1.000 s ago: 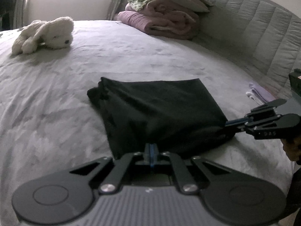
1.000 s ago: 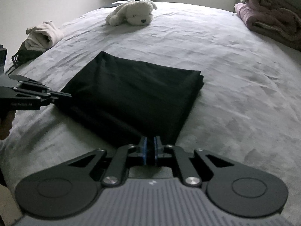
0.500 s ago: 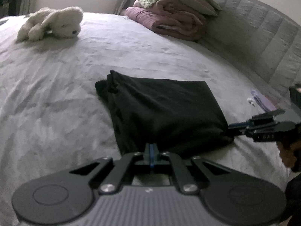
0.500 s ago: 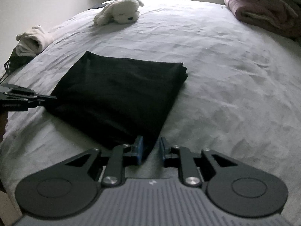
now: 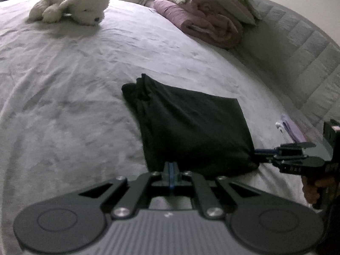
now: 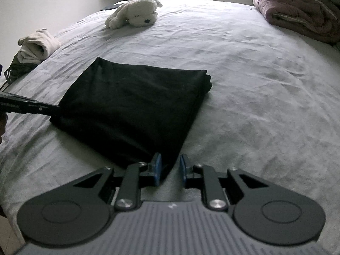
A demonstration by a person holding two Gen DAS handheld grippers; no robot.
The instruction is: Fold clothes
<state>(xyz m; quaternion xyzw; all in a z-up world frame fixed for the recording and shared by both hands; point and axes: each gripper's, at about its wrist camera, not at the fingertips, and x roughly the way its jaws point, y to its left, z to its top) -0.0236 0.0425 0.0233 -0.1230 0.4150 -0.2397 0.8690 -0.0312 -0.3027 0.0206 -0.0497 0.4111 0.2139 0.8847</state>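
A black garment [image 5: 191, 131] [image 6: 136, 106] lies folded into a rectangle on the grey bed sheet [image 6: 255, 85]. My left gripper [image 5: 171, 169] is shut, pinching the cloth at one near corner. In the right wrist view, that left gripper [image 6: 56, 107] reaches in from the left edge and meets the same corner. My right gripper [image 6: 170, 167] is open at the other near corner. Its blue pads [image 6: 157, 165] stand apart, with the tip of the cloth lying loose between them. In the left wrist view, the right gripper [image 5: 256, 155] comes in from the right.
A white plush dog [image 6: 136, 12] lies at the far side of the bed. Folded pink blankets [image 5: 208, 21] are stacked by the padded headboard [image 5: 297, 59]. A rolled cream garment [image 6: 36, 46] sits at the left bed edge. A lilac item with a white cable [image 5: 291, 127] lies near the right gripper.
The right gripper's pads have parted and let go of the garment's corner. The left gripper has rolled and shifted a little, still shut at its corner.
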